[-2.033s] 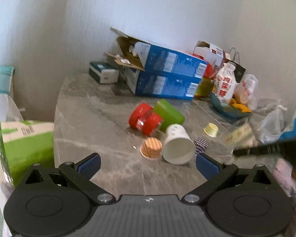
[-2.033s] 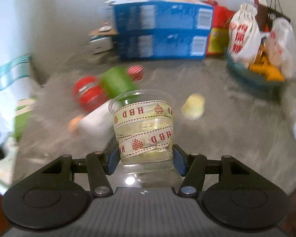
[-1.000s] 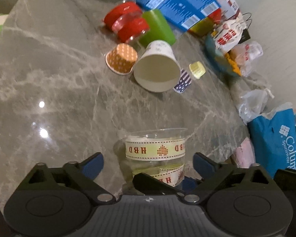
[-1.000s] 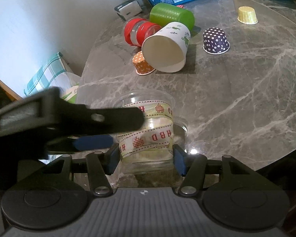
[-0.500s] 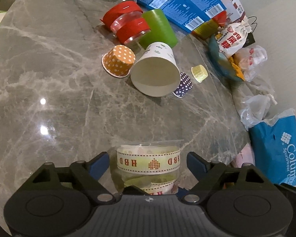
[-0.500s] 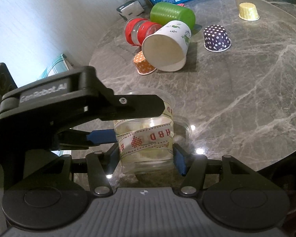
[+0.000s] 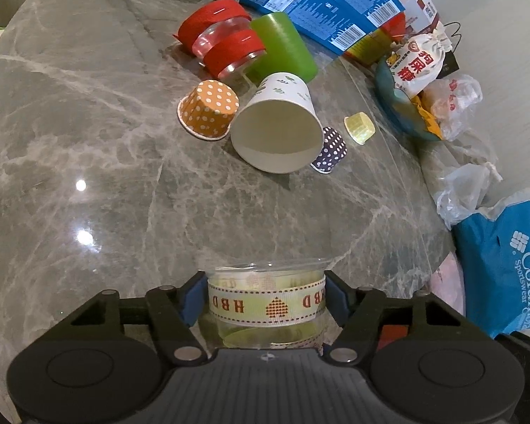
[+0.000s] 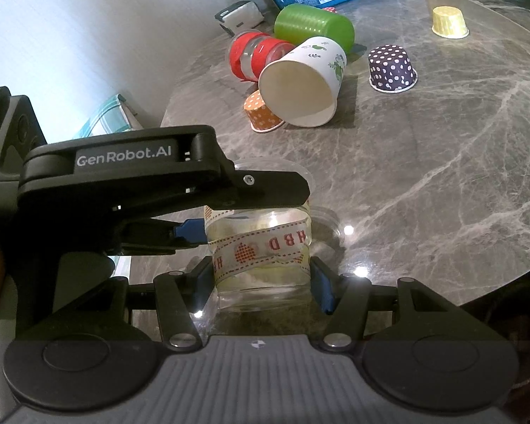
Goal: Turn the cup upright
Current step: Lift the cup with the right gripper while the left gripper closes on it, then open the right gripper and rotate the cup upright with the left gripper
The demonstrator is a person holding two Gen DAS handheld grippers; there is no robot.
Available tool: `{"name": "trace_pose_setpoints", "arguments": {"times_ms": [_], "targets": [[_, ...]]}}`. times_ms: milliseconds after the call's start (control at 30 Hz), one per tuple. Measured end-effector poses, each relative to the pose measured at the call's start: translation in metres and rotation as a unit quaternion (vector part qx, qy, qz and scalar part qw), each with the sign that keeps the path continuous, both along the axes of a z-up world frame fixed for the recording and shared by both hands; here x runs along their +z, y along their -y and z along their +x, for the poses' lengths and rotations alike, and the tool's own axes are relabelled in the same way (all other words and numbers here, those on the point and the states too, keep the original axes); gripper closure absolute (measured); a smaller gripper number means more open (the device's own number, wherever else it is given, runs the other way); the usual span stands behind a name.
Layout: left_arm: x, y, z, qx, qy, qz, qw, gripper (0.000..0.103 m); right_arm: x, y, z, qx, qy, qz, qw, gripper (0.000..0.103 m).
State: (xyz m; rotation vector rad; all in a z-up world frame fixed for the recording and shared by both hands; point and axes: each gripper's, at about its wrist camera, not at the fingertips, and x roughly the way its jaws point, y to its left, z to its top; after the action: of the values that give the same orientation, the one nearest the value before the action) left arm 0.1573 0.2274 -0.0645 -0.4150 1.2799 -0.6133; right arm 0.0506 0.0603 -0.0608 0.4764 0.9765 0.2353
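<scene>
Cup [image 7: 266, 304], upright, 6 o'clock: my left gripper [image 7: 265, 298] newly closed on it; right gripper [image 8: 261, 279] still clamps base. Handover underway.

Both grippers [image 7: 266, 298] [image 8: 259, 279] clamped.

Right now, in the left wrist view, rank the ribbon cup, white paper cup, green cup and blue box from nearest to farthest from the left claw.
1. Ribbon cup: gripped between the left claw's fingers.
2. White paper cup: mid-table, on its side, mouth facing the camera.
3. Green cup: behind the paper cup, lying down.
4. Blue box: far edge, by the wall.
</scene>
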Motion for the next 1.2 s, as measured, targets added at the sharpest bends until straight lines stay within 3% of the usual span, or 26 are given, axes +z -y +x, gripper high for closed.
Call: {"name": "trace_pose_setpoints", "arguments": {"times_ms": [133, 233, 267, 467, 567, 667, 767, 900, 1000, 1133, 1200], "targets": [[0.002, 0.003, -0.002, -0.008, 0.016, 0.0, 0.9998, 0.034, 0.0, -0.001, -0.002, 0.002, 0.004, -0.002, 1.0, 0.042], [0.007, -0.001, -0.004, -0.01, 0.041, -0.006, 0.9991, 0.034, 0.002, 0.002, -0.006, 0.002, 0.012, -0.003, 1.0, 0.02], [0.009, -0.004, -0.006, -0.012, 0.056, -0.008, 0.9983, 0.034, 0.003, 0.004, -0.008, 0.004, 0.016, -0.004, 1.0, 0.005], [0.013, -0.019, -0.007, 0.001, 0.091, -0.026, 0.9955, 0.034, 0.014, 0.023, -0.028, 0.003, 0.051, -0.005, 0.999, 0.001], [0.026, -0.019, -0.016, 0.0, 0.152, -0.015, 0.9882, 0.034, 0.02, 0.035, -0.035, -0.021, 0.071, -0.003, 0.997, 0.001], [0.041, -0.017, -0.035, 0.002, 0.249, -0.001, 0.9685, 0.034, 0.022, 0.041, -0.04, -0.043, 0.089, -0.025, 0.995, 0.001], [0.046, -0.016, -0.051, 0.01, 0.318, -0.002, 0.948, 0.034, 0.023, 0.041, -0.047, -0.051, 0.1, -0.049, 0.992, 0.001], [0.041, -0.012, -0.077, 0.039, 0.416, 0.018, 0.9084, 0.034, 0.019, 0.042, -0.054, -0.049, 0.118, -0.039, 0.991, 0.001], [0.03, -0.008, -0.093, 0.058, 0.466, 0.037, 0.8822, 0.034, 0.015, 0.048, -0.061, -0.064, 0.127, -0.037, 0.989, 0.001], [0.008, -0.002, -0.108, 0.088, 0.504, 0.056, 0.8576, 0.034, 0.007, 0.057, -0.072, -0.084, 0.126, -0.027, 0.988, 0.001], [-0.004, 0.004, -0.121, 0.116, 0.539, 0.085, 0.8297, 0.034, 0.004, 0.061, -0.078, -0.094, 0.13, -0.028, 0.987, 0.001]]}}
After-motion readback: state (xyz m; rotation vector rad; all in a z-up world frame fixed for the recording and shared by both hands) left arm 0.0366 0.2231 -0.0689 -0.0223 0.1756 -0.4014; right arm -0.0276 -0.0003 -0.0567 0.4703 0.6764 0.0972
